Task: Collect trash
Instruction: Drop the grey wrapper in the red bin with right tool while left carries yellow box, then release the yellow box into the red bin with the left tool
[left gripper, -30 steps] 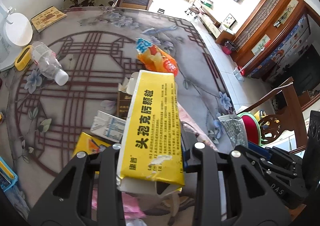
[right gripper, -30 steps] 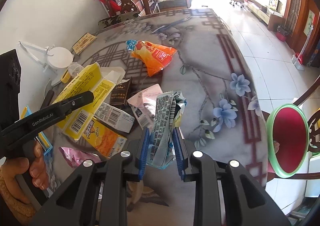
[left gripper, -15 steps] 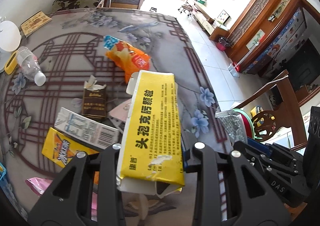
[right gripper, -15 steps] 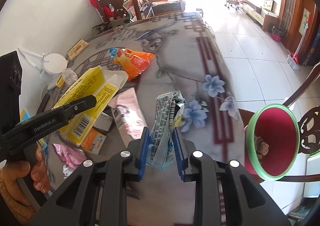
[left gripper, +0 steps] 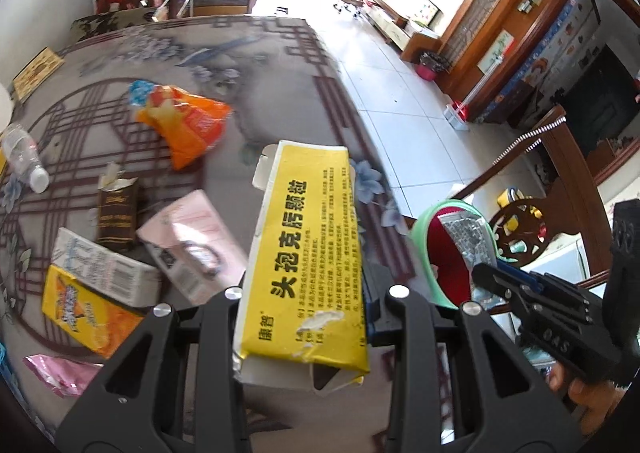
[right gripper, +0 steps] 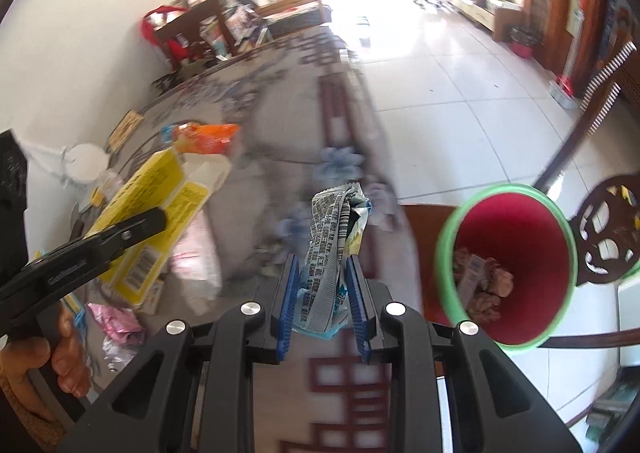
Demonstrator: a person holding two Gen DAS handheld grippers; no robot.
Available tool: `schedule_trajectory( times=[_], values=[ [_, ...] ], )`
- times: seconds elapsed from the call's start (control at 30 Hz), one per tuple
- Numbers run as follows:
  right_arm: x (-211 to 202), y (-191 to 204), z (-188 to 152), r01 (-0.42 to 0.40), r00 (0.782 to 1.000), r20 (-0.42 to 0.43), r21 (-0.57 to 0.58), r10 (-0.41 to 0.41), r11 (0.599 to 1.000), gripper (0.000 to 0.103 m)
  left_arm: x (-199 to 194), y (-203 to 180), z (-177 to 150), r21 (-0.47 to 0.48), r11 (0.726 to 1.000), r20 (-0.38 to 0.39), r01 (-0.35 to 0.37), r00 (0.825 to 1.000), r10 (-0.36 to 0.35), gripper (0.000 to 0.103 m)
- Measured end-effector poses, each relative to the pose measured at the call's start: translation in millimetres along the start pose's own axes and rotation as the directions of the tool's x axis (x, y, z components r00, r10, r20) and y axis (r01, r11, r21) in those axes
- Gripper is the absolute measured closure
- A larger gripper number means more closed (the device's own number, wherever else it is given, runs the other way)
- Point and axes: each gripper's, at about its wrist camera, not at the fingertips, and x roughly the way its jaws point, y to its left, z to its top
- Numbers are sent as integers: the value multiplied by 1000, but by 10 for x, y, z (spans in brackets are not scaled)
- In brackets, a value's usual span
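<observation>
My left gripper (left gripper: 310,317) is shut on a long yellow carton (left gripper: 308,253) with black lettering, held above the patterned table (left gripper: 260,53). My right gripper (right gripper: 324,301) is shut on a crumpled silver-and-blue wrapper (right gripper: 334,241), near the table's right edge. A green-rimmed bin with a red inside (right gripper: 508,265) stands beside the table to the right and holds some trash at its bottom. In the left wrist view the bin (left gripper: 448,241) shows behind the right gripper (left gripper: 484,273) and its wrapper (left gripper: 468,233).
On the table lie an orange snack bag (left gripper: 188,125), a brown packet (left gripper: 118,213), a pink packet (left gripper: 192,241), a white carton (left gripper: 104,269), a yellow-orange box (left gripper: 80,313) and a plastic bottle (left gripper: 24,157). Wooden chairs (right gripper: 604,233) stand close around the bin.
Both grippers have carried their loads rightward over the table toward its edge. The bin has come much closer and larger in the right wrist view.
</observation>
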Motion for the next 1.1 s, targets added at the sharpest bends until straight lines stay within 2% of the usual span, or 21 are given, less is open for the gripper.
schedule_trajectory(
  times=[0.27, 0.47, 0.5, 0.57, 0.8, 0.97, 1.1],
  values=[
    [-21, -1016, 22, 121, 993, -16, 174, -120, 977, 77, 332, -507, 73, 83, 996, -70, 42, 997, -36, 72],
    [-19, -1560, -9, 175, 985, -32, 270, -172, 947, 76, 604, -976, 161, 191, 977, -115, 94, 991, -73, 72],
    [-23, -1638, -15, 187, 982, -33, 287, -186, 939, 68, 665, -1075, 180, 213, 972, -126, 104, 989, -79, 72],
    [-38, -1753, -21, 206, 978, -30, 312, -207, 927, 54, 742, -1216, 196, 247, 961, -139, 121, 986, -89, 72],
    [-158, -2071, -92, 227, 971, -16, 388, -239, 894, 48, 1021, -1726, 210, 348, 916, -202, 200, 970, -135, 72],
    [-222, -2191, -168, 236, 968, -23, 418, -250, 877, 48, 1170, -2023, 136, 411, 879, -240, 241, 959, -150, 72],
    [-256, -2232, -218, 240, 967, -23, 434, -255, 868, 44, 1237, -2174, 111, 436, 861, -259, 262, 953, -159, 72]
  ],
)
